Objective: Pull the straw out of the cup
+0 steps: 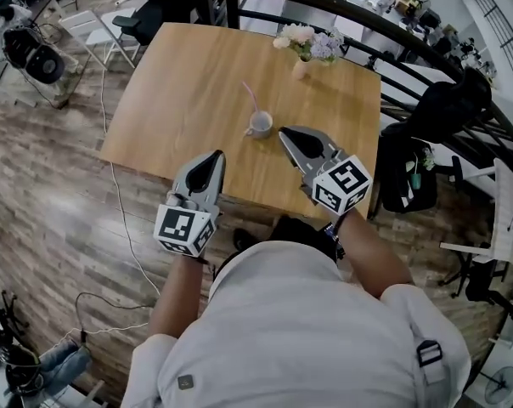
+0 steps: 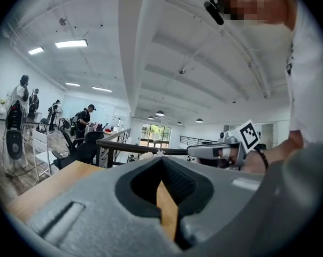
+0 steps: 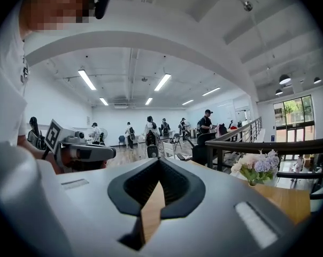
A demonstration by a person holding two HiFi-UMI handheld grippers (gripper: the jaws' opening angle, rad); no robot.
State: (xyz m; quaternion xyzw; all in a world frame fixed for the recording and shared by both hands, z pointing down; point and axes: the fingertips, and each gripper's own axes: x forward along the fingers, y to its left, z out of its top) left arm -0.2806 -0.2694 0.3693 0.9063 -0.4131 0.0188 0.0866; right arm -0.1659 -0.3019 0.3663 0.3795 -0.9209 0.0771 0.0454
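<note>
Our left gripper [image 1: 216,155] and right gripper [image 1: 283,132] are closed, empty. A cup [image 1: 259,126] with straw [image 1: 250,97] stands on the wooden desk [image 1: 188,83], plank floor [image 1: 53,194] around.

White shirt [image 1: 299,330], grey left tongs [image 1: 216,156] and right tongs [image 1: 284,133] bearing black-and-white marker cubes [image 1: 186,229].
</note>
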